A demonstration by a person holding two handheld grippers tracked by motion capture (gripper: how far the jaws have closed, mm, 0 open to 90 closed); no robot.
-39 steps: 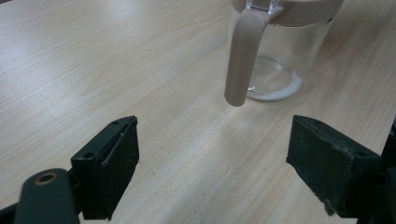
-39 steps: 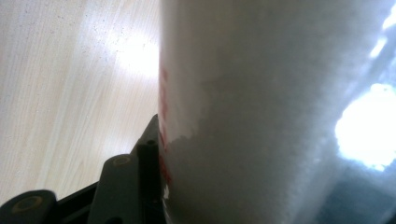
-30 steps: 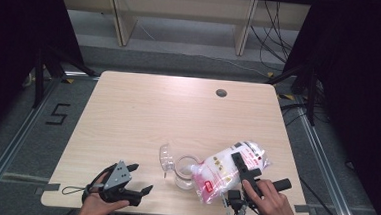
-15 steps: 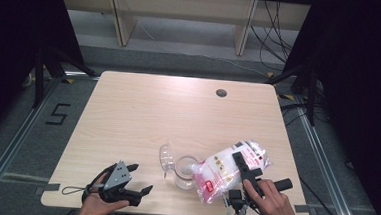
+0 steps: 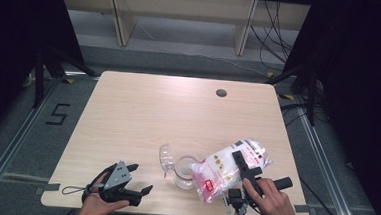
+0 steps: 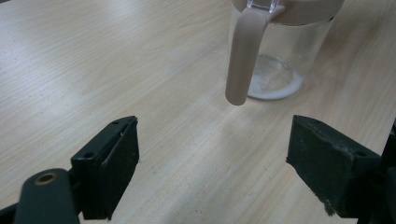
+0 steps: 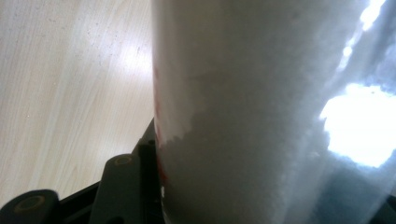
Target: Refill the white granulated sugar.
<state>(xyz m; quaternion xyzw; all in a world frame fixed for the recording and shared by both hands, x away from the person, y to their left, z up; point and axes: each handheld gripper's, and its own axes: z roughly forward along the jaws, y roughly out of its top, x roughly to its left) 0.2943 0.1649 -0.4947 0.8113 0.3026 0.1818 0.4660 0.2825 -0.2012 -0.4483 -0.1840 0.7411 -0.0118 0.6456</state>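
So a bag (image 5: 229, 170) of white grains is clamped in the right gripper (image 5: 245, 167) and tipped on its side, its low end resting over the mouth of the jar (image 5: 184, 171) near the front edge of the table (image 5: 168, 111). In the right gripper view the bag (image 7: 261, 112) is seen pressed right against the jaw, with grains packed up to a ragged line inside the clear film. The jar's flip lid (image 5: 166, 156) is swung open to the left.

The left gripper (image 5: 133, 183) is spread wide with nothing in it, parked on the table left of the jar. In its own view the jar (image 6: 280, 51) is seen just ahead, with a thin white layer on the bottom and a beige handle (image 6: 243, 56) facing the jaws.

What could go wrong, probably:
- The jar isn't being steadied by anything, so it could get nudged or toppled by the weight of the bag.
- If the bag's mouth isn't lined up over the rim, grains would get dumped on the table. The mouth can't be made out from here.
- The film is soft, so the bag could sag or slip in the grip if tilted further.

Labels: red printing and some small round marks can be seen on the bag, but nothing is readable. A "5" (image 5: 58, 114) is taped on the floor left of the table.
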